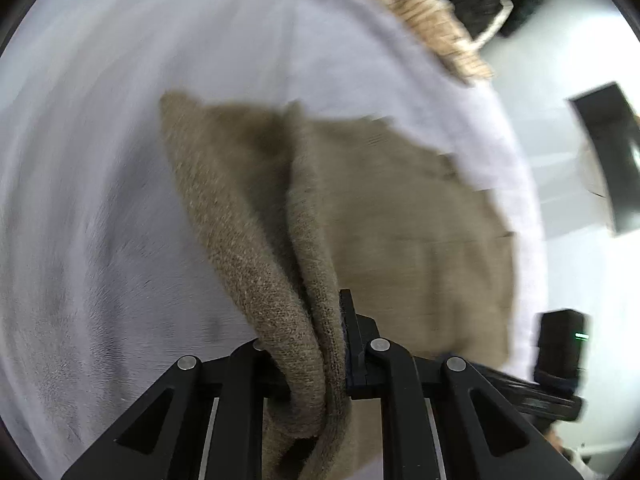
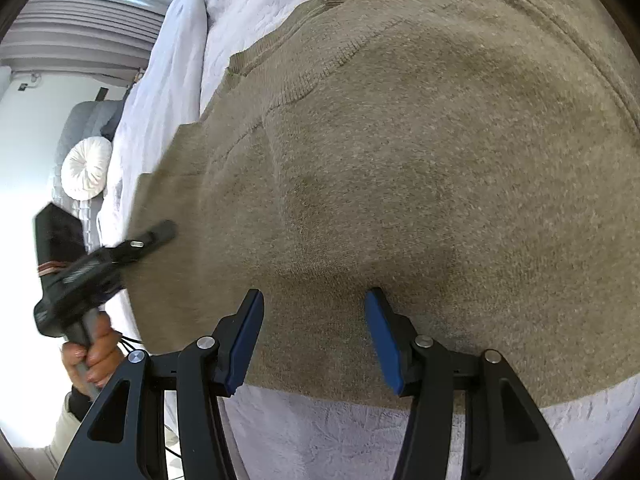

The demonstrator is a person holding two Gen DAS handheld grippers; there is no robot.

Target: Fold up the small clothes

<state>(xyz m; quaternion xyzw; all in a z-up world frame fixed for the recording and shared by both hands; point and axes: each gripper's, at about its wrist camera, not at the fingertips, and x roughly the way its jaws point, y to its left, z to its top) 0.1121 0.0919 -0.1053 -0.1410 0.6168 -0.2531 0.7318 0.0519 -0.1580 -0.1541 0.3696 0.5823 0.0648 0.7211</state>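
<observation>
Garments: one olive-brown knit sweater (image 2: 400,160), spread over a pale lavender bedspread (image 2: 320,432); ribbed edge toward the far side.
Left gripper (image 1: 308,344): jaws closed on a bunched fold of the sweater (image 1: 280,280); the cloth is raised and drapes down between the fingers, hiding one pad.
Right gripper (image 2: 314,308): jaws wide apart, blue pads bare, tips touching or just above the sweater near its lower hem; contact cannot be told.
Hands: one seen, left hand (image 2: 94,350), gripping the left gripper's handle.
Surroundings: one round white cushion (image 2: 86,168); one woven basket (image 1: 436,28) at the bed's far edge; one dark box (image 1: 560,344) beside the bed.
Obstructions: motion blur in left wrist view.
</observation>
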